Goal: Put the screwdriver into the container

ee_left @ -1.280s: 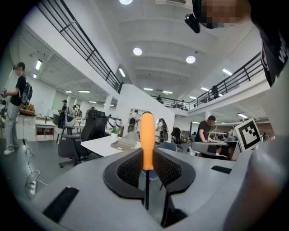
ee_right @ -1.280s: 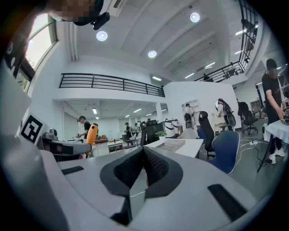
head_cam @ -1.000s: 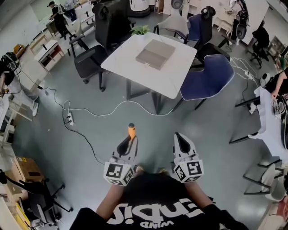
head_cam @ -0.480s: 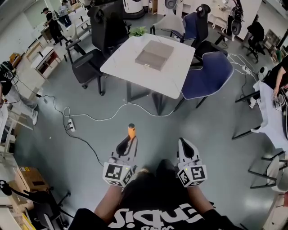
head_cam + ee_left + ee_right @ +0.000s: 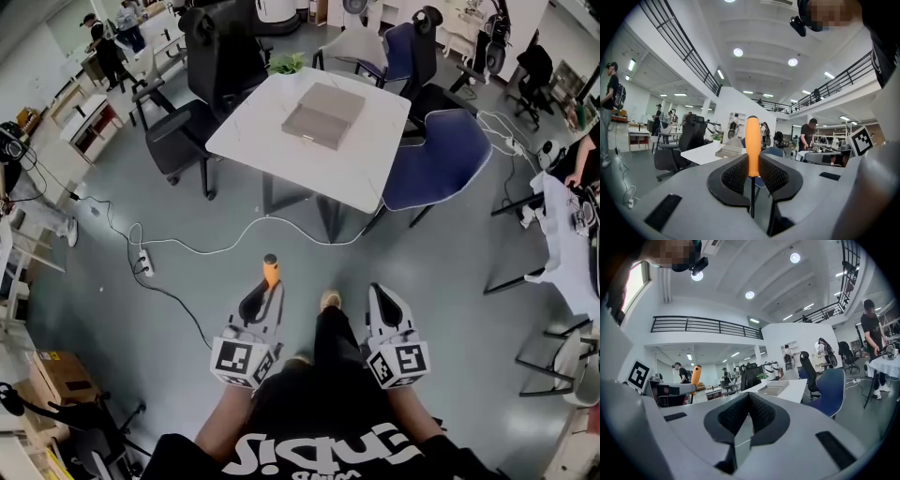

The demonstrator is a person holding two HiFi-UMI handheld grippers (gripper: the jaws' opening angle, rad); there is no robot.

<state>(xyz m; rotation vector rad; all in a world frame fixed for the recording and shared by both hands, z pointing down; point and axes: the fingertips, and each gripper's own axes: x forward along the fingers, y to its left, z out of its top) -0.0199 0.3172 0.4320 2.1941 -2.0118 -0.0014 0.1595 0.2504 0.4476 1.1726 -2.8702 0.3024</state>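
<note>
left gripper [image 5: 266, 295]: we see it clamped on the screwdriver [image 5: 271, 272] — orange handle up.
right gripper [image 5: 382, 300]: closed, empty.
container [image 5: 323, 113]: on the surface [image 5: 361, 169] ahead.

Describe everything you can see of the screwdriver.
The screwdriver has a smooth orange handle with a rounded end, plastic by its look, and a thin dark shaft. It stands upright, handle up and shaft down, in the left gripper, whose jaws press on the lower handle from both sides. Nothing else touches it. It is held above the grey floor, short of the white table.
</note>
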